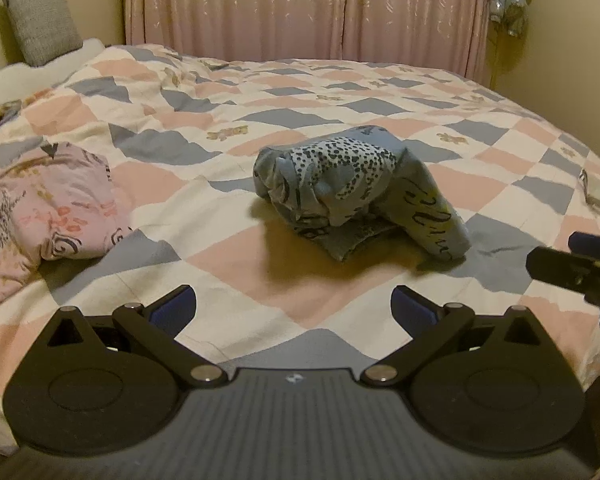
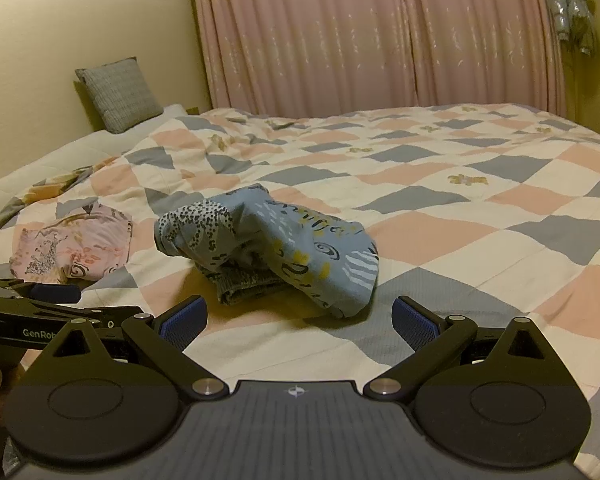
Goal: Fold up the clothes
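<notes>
A crumpled blue garment (image 1: pixel 356 192) with a leopard print lies bunched on the checked quilt (image 1: pixel 228 264) in the middle of the bed; it also shows in the right wrist view (image 2: pixel 276 248). A folded pink patterned garment (image 1: pixel 44 208) lies to its left, also in the right wrist view (image 2: pixel 72 248). My left gripper (image 1: pixel 294 310) is open and empty, hovering short of the blue garment. My right gripper (image 2: pixel 298 322) is open and empty, close in front of the blue garment. Each gripper shows at the edge of the other's view.
A grey cushion (image 1: pixel 40 24) leans on the wall at the head of the bed on the left. Pink curtains (image 1: pixel 308 12) hang behind the bed. A silvery cloth (image 2: pixel 572 4) hangs at the top right. The quilt spreads wide to the right.
</notes>
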